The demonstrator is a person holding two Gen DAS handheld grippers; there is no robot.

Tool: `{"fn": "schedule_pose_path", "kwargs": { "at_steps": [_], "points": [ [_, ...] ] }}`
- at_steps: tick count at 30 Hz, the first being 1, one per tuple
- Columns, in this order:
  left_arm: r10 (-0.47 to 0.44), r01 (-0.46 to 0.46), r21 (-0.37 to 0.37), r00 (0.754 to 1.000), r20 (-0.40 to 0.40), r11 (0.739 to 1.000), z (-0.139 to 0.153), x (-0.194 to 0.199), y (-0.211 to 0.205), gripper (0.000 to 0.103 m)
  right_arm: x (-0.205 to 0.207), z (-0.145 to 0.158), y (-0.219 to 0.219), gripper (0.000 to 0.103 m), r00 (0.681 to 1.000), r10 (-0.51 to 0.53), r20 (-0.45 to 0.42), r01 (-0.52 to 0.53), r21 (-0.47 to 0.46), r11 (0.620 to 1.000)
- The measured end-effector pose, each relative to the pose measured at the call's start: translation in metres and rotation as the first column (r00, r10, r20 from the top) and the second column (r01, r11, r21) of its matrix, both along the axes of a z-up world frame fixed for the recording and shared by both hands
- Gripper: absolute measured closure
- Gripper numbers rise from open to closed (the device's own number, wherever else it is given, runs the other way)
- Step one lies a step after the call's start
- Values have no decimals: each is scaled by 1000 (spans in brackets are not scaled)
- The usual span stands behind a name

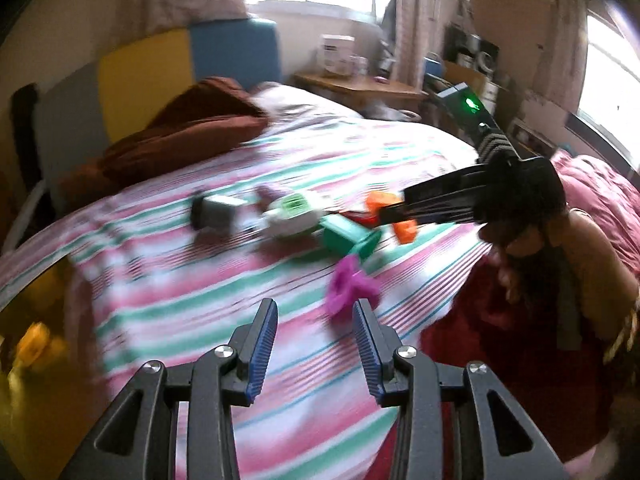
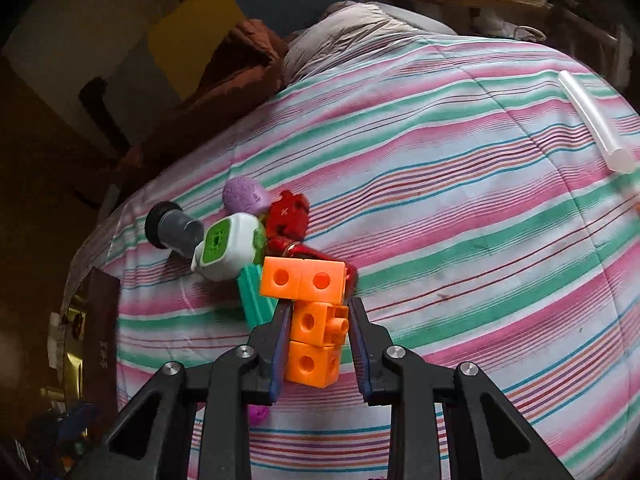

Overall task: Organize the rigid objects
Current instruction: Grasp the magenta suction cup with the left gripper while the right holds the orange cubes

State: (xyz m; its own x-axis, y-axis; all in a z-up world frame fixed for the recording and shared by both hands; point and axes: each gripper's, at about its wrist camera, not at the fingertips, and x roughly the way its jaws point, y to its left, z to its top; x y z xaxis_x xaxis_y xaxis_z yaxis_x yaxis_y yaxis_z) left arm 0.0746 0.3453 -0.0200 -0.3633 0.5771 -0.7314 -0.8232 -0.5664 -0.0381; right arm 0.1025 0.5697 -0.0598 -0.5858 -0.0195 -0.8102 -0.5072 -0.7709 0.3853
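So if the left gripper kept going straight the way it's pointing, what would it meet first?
Probably the magenta flanged toy, lying just beyond the empty left gripper, slightly right of centre; blur leaves depth uncertain, so it could meet the striped bedspread first.

Bed (image 2: 460, 184) covered by pink, green, white striped quilt. Toys clustered on it: grey-black stopper (image 2: 170, 230), purple egg (image 2: 245, 196), white-green toy (image 2: 230, 250), red toy (image 2: 288, 216), teal ribbed piece (image 2: 252, 296). Clear tube (image 2: 592, 120) well apart. Brown blanket (image 1: 192, 128) near headboard.

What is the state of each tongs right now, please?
Left tongs: open, nothing between the fingers.
Right tongs: closed on the orange linked cubes, above the striped bedcover.
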Motion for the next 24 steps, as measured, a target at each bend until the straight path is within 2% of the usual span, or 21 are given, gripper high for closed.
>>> {"fn": "schedule_pose_path", "kwargs": {
  "at_steps": [5, 8, 10, 12, 14, 19, 22, 24],
  "points": [
    [-58, 61, -47, 996, 62, 997, -20, -12, 61, 64, -8, -7, 5, 75, 999, -24, -22, 24, -12, 1000],
    [-4, 14, -113, 997, 81, 994, -36, -32, 70, 64, -3, -5, 10, 75, 999, -34, -33, 33, -24, 999],
    [49, -38, -111, 994, 102, 993, -41, -48, 60, 62, -4, -6, 10, 75, 999, -35, -40, 34, -28, 999],
    [101, -92, -71, 985, 143, 993, -41, -65, 41, 61, -3, -5, 10, 75, 998, -33, -49, 31, -33, 999],
    [181, -172, -72, 971, 153, 982, -41, -83, 21, 61, -3, -4, 10, 75, 998, -32, -56, 30, -38, 999],
    [288, -283, -54, 937, 196, 958, -48, -106, -19, 61, -3, -4, 8, 75, 998, -29, -59, 27, -36, 999],
    [286, -294, 13, 937, 200, 956, -45, -99, -37, 61, -3, -4, 6, 75, 998, -31, -57, 29, -34, 999],
    [231, -245, 69, 958, 170, 967, -41, -84, -41, 61, -4, -4, 5, 75, 998, -32, -57, 30, -32, 999]
  ]
}}
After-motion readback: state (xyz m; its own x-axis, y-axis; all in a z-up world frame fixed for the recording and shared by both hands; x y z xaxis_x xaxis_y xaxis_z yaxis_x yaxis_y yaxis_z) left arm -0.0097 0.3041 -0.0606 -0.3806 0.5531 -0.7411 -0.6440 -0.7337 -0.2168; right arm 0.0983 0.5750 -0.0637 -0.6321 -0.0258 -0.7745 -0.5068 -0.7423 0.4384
